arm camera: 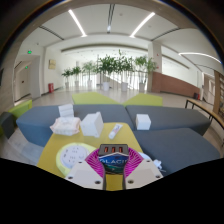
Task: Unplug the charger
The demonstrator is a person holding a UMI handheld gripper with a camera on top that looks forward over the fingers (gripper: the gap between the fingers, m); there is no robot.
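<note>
Hovering above the yellow table (60, 148), the gripper (112, 172) pinches a small dark block, probably the charger (113, 159), between its pink pads, gripping it squarely to pull it free. White boxes (80, 124) sit beyond.

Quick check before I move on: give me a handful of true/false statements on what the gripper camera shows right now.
1. The gripper has its fingers close together around a black charger bearing white lettering. True.
2. The yellow table ahead is bare. False: white boxes and a round patterned object lie on it.
3. A row of green plants stands in the background. True.
4. The sofa beyond the table is red. False: it is grey-blue.
5. The ceiling lights are off. False: long strips are lit.
</note>
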